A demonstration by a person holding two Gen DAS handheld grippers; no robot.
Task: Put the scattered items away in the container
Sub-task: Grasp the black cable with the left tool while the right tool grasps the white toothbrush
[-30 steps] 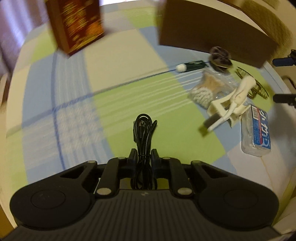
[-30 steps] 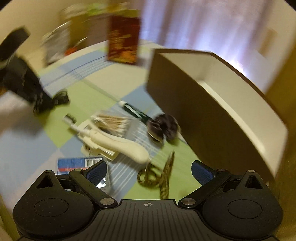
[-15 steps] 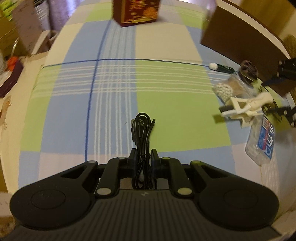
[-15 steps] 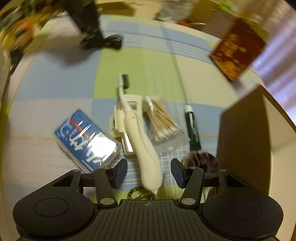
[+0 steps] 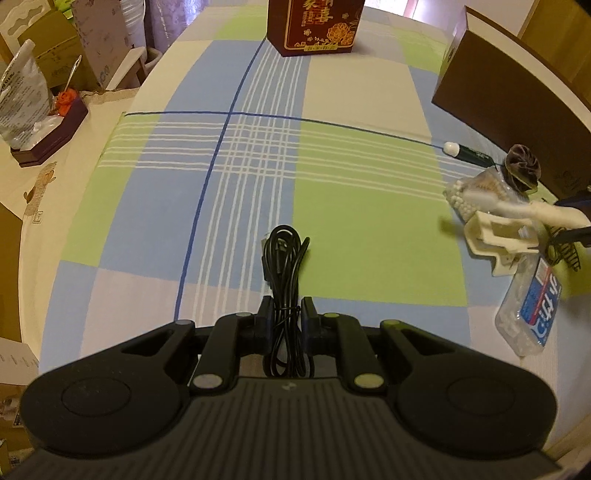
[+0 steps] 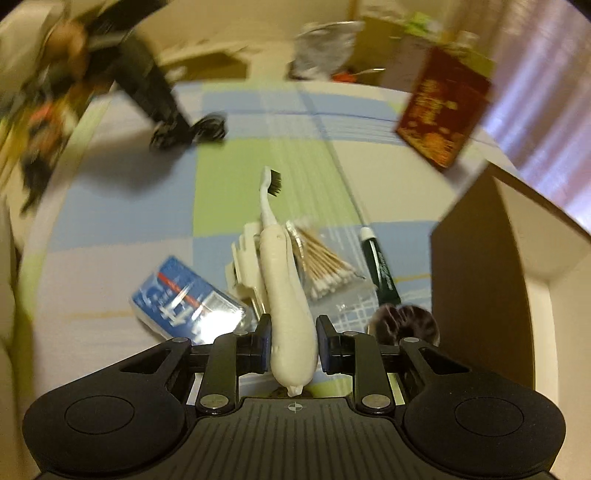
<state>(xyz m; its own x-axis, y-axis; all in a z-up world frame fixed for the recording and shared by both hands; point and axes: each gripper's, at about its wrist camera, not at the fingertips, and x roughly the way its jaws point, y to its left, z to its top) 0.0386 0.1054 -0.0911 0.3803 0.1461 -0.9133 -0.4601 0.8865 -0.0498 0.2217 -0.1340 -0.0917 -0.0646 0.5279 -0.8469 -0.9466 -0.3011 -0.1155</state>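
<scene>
My left gripper [image 5: 286, 312] is shut on a coiled black cable [image 5: 284, 258], held just above the checked tablecloth. Across the table, my right gripper [image 6: 293, 341] is shut on the thick handle of a white toothbrush [image 6: 280, 266], whose bristle head points away from me. Under and around the brush lie a cream clip [image 6: 243, 266], a bag of cotton swabs [image 6: 325, 266], a green tube [image 6: 380, 266], a dark scrunchie [image 6: 402, 325] and a blue tissue pack [image 6: 184, 295]. The brown open box [image 6: 517, 266] stands right of the pile, also seen as the brown box [image 5: 498, 85].
A red patterned box [image 5: 314, 26] stands upright at the far edge of the table. Cardboard boxes and a plastic bag [image 5: 22, 99] crowd a side surface to the left. The tablecloth [image 5: 221, 166] covers the table's middle.
My right gripper's fingers, open on either side of the toothbrush handle half a second ago, have shut on it. My left gripper keeps the cable and has swung to face the red box.
</scene>
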